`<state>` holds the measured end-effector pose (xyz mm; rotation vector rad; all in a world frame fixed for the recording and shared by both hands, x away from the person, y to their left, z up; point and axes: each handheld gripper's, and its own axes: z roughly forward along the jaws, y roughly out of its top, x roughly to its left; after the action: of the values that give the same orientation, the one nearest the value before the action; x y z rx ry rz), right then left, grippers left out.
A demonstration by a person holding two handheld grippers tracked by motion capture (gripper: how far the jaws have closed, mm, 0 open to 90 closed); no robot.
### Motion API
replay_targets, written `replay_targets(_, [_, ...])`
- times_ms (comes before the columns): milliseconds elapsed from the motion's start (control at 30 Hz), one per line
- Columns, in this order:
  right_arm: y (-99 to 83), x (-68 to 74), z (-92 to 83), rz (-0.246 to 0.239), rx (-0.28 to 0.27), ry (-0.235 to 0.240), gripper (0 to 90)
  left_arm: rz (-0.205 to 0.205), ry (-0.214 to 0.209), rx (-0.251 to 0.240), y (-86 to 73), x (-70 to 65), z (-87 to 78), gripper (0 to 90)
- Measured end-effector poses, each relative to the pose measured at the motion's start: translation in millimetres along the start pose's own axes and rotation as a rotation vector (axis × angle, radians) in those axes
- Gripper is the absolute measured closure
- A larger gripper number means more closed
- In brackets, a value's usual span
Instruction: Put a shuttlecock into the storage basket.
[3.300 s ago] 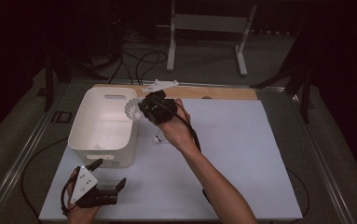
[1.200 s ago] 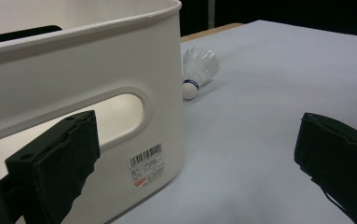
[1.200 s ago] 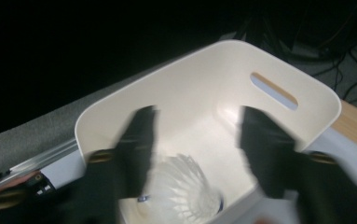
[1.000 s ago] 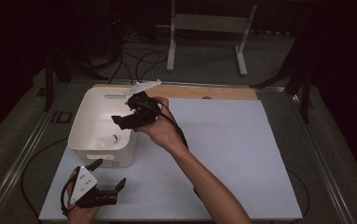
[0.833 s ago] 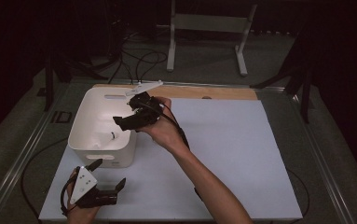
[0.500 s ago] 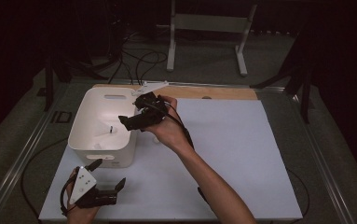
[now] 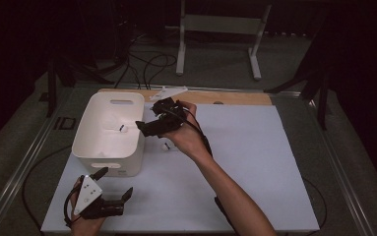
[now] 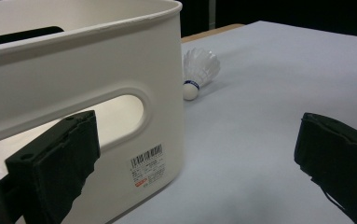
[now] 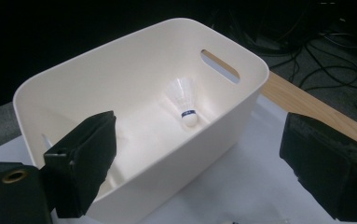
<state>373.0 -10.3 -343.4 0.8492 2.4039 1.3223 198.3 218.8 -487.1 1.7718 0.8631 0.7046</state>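
Shuttlecock inside the white bin lies on the bin's floor, well clear of the walls, its cork end toward the right gripper's camera and its feather skirt pointing toward the far wall with the slot handle, so its long axis runs roughly along the length of the bin, tilted a little off it; in the high view it shows as a small pale shape with a dark band near the middle of the bin; a second shuttlecock lies on the white table sheet just beside the bin's outer wall, on its side, cork toward the left gripper's camera and feathers away, and from above it sits under the person's right hand; the right gripper hangs over the bin's near right rim, its jaws spread wide with nothing between them, having just been opening; only the bin wall lies between it and the shuttlecock on the sheet; the left gripper rests at the near left of the sheet, just in front of the bin's labelled end wall, its jaws wide apart and empty; a wooden strip edges the far side of the table, a white metal stand and loose cables sit on the floor beyond.
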Motion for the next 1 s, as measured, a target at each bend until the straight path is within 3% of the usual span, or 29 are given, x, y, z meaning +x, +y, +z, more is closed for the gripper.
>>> replay_targets(1000, [-20.7,-25.4,-13.8,0.023,0.011,-0.079,11.3,0.002,-0.004,-0.001,0.2,-0.3,0.4,0.7])
